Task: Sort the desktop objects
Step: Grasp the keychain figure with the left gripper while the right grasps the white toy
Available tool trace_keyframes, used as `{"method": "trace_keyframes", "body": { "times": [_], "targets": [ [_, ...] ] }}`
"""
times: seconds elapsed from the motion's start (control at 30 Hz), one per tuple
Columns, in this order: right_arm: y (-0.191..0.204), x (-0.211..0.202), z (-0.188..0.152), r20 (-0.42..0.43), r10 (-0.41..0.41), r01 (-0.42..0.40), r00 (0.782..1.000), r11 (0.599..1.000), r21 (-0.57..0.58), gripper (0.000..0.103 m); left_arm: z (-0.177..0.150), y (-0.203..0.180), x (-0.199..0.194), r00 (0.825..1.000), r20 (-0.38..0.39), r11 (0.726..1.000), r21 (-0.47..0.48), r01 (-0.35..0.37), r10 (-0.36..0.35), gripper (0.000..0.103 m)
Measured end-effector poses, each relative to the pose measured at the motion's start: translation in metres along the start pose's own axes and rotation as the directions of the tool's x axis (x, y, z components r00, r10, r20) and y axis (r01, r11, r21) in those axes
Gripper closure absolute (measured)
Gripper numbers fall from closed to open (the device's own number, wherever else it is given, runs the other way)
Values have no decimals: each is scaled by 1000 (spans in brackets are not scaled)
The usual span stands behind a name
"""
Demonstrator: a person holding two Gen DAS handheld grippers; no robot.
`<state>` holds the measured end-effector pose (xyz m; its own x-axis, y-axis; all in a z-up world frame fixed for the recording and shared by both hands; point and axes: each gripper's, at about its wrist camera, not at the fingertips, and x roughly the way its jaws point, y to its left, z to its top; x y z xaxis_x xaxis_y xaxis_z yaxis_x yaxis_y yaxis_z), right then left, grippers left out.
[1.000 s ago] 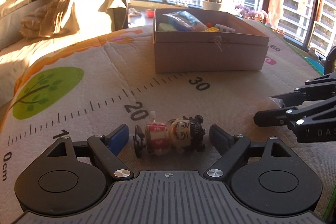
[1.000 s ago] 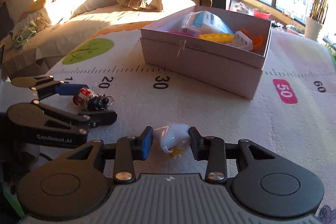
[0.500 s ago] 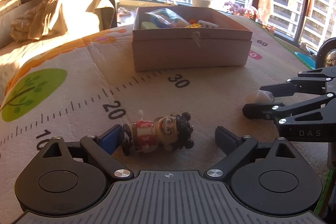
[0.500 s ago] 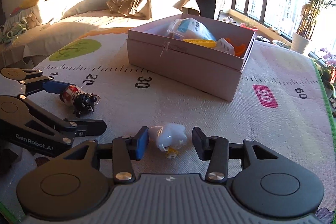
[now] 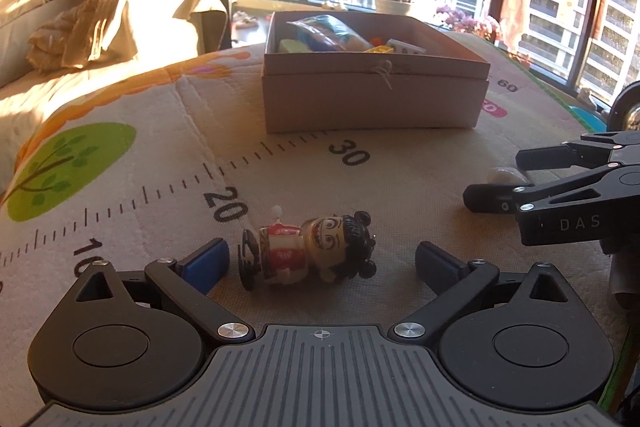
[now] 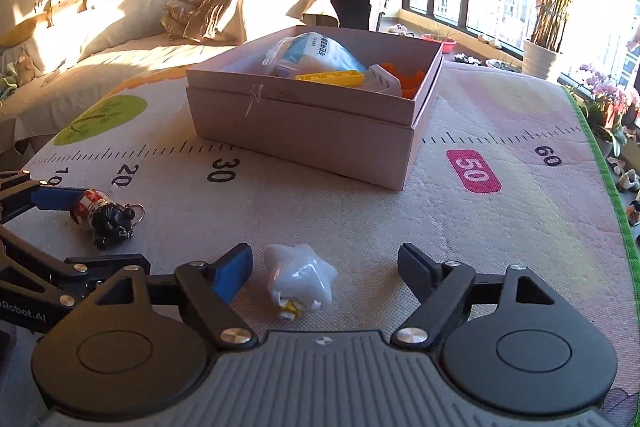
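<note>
A small wind-up doll (image 5: pixel 312 251) with a red body and black hair lies on its side on the mat, between the fingers of my open left gripper (image 5: pixel 320 263); it also shows in the right wrist view (image 6: pixel 102 217). A white star-shaped toy (image 6: pixel 300 281) lies between the fingers of my open right gripper (image 6: pixel 326 269), nearer the left finger, not touching either. It shows partly behind the right gripper (image 5: pixel 520 179) in the left wrist view. An open cardboard box (image 6: pixel 304 123) (image 5: pixel 372 99) holding a plastic bag and several toys stands further back.
The objects lie on a play mat (image 6: pixel 480 227) printed with a ruler scale and a green tree. A bed with rumpled bedding (image 6: pixel 240 3) is behind on the left. Windows and potted plants (image 6: pixel 544 55) are at the back right. The mat's green edge (image 6: pixel 616 211) runs on the right.
The right gripper has opened wider around the white toy and let it go. The left gripper's jaws have opened slightly around the doll. Both cameras have shifted a little.
</note>
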<state>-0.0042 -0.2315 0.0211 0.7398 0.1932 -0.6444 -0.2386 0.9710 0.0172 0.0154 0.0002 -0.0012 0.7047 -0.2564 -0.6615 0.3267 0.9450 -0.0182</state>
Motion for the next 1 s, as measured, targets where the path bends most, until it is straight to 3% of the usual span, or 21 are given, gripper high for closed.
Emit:
{"method": "trace_keyframes", "body": {
  "times": [0.27, 0.43, 0.8, 0.97, 1.0],
  "targets": [
    [-3, -2, -2, 13, 18, -18, 1000, 1000, 21, 21, 1, -5, 3, 999, -10, 999, 19, -32, 33, 0],
    [6, -5, -4, 31, 26, -25, 999, 999, -40, 22, 0, -5, 2, 999, -9, 999, 15, -40, 41, 0],
    [22, -11, -9, 56, 28, -20, 998, 989, -146, 56, 1, 0, -2, 998, -18, 998, -20, -57, 57, 2],
    [20, -13, -11, 48, 52, -46, 997, 991, -126, 68, 5, -1, -6, 998, -13, 998, -14, -61, 61, 31],
    [19, -14, -11, 46, 52, -46, 998, 991, -123, 69, 5, -1, -6, 998, -13, 998, -10, -59, 59, 32]
  ]
}}
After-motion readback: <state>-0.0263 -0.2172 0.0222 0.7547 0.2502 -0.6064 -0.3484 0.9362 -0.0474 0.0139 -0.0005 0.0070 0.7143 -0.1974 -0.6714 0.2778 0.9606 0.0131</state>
